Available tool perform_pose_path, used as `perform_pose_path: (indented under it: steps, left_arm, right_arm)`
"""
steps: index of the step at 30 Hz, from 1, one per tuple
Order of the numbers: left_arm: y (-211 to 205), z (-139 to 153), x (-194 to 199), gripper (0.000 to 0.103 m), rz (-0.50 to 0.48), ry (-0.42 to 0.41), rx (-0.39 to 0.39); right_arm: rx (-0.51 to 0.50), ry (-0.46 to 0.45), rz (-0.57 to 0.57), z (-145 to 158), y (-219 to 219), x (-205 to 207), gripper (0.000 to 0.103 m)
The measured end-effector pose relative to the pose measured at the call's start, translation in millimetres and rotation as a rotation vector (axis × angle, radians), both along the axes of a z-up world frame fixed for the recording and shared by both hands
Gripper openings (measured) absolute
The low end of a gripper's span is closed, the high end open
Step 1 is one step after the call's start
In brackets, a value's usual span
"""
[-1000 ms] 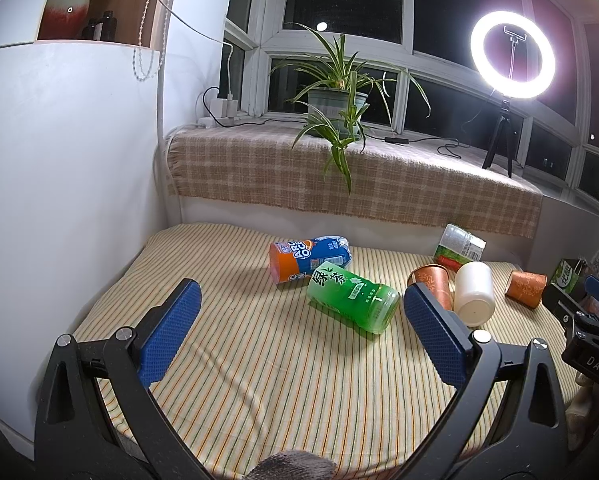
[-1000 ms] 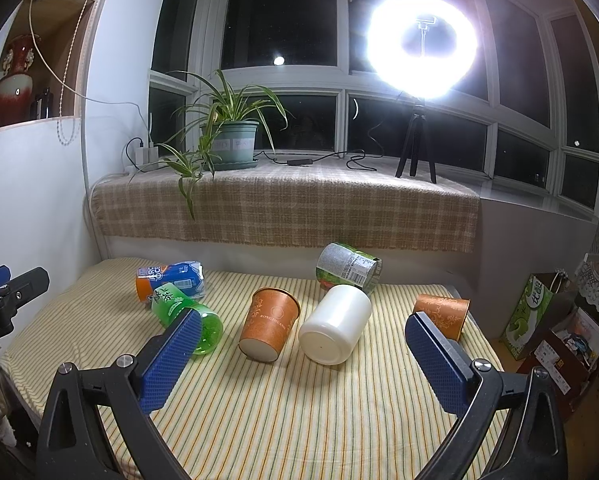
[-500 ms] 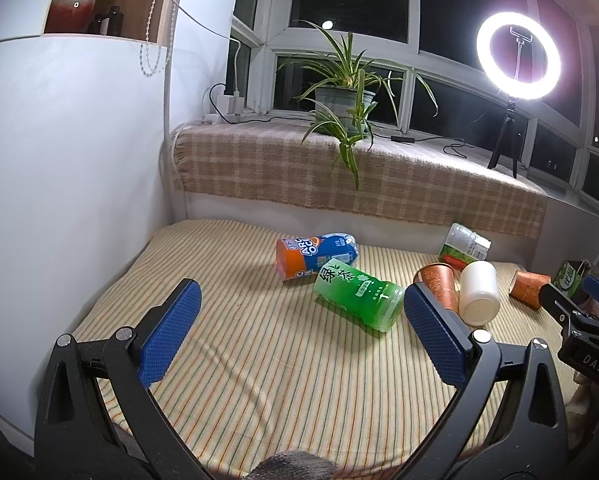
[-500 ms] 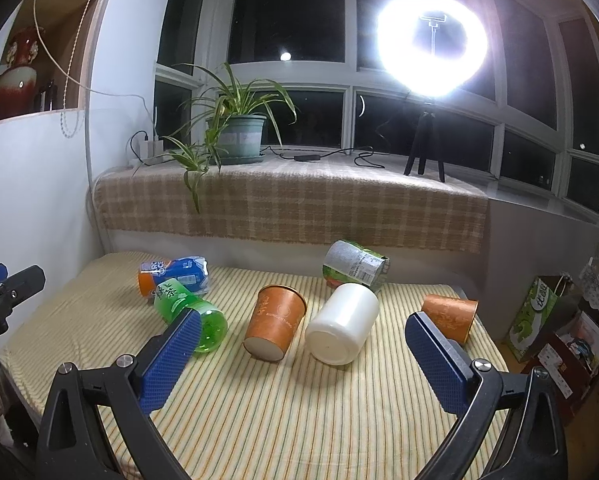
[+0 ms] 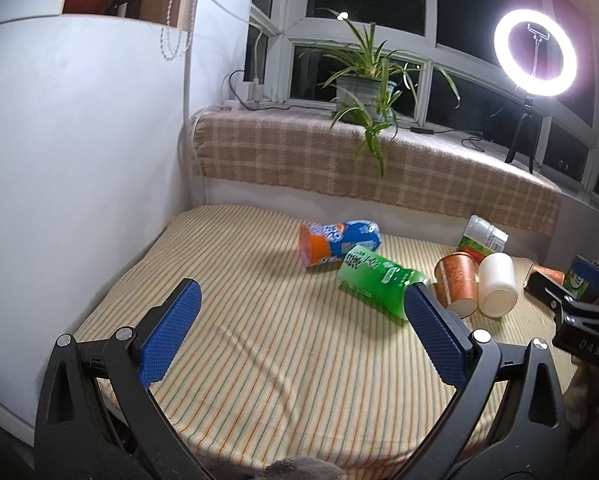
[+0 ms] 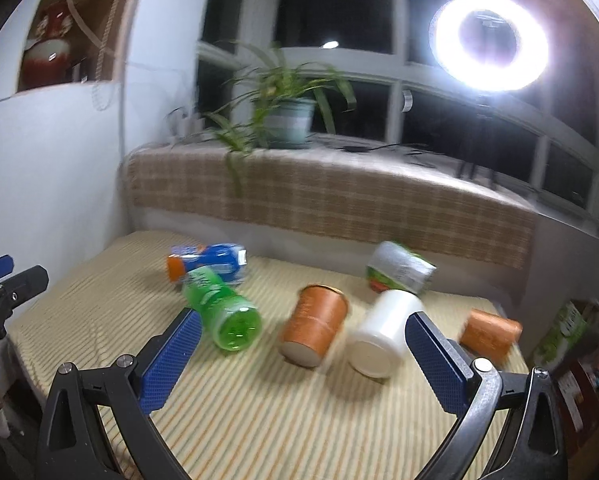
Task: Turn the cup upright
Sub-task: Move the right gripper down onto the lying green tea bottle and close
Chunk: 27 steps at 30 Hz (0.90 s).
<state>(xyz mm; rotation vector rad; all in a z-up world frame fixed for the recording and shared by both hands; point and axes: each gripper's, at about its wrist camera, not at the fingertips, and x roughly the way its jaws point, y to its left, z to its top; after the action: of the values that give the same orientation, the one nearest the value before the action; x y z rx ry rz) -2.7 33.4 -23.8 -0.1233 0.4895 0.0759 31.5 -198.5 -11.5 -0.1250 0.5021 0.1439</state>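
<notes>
Both claws hung wide apart and empty over the striped table (image 6: 299, 432), nothing yet between their blue pads. In the right wrist view the right gripper (image 6: 299, 360) framed the lower middle of the frame, and just above that gap lay the orange paper cup (image 6: 314, 326) on its side, base toward the camera and rim pointing away, with the white cup (image 6: 383, 332) lying just beside it on the right. A green bottle (image 6: 219, 312) lay left of centre, a blue and orange bottle (image 6: 207, 264) behind it, a labelled clear cup (image 6: 399, 268) behind the white one, and a second orange cup (image 6: 491, 334) at the right edge (that whole view was smeared by motion, so finer detail could not be read). In the left wrist view the left gripper (image 5: 299, 340) sat low in the frame, with the same orange paper cup (image 5: 457, 282) at centre right. Which cup was meant could not be told; the orange one nearest the right claw seemed likeliest. To do it well, the pads should probably straddle the cup's middle across its width, clear of the white neighbour, close gently so the paper wall does not crush, then lift a little before rotating the rim upward.
</notes>
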Motion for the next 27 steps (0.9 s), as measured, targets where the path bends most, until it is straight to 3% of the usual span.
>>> perform_pose_path:
  steps: [4,9,13,27]
  left_arm:
    - [11,-6,-1,0.103,-0.006,0.034,-0.01]
    - [35,-16,-4,0.103,0.006,0.08,-0.082]
    - [51,-20,-9,0.103,0.032,0.099,-0.106]
    - [100,-26,-23,0.103,0.129,0.115,-0.138]
  right_arm:
    - [-0.035,0.066,0.124,-3,18,26,0.103]
    - [-0.085,0.155,0.268,-9,41,61,0.103]
    - [-0.1,0.264,0.357,-19,59,96,0.101]
    - [-0.296,0.508,0.468,-75,127,172,0.091]
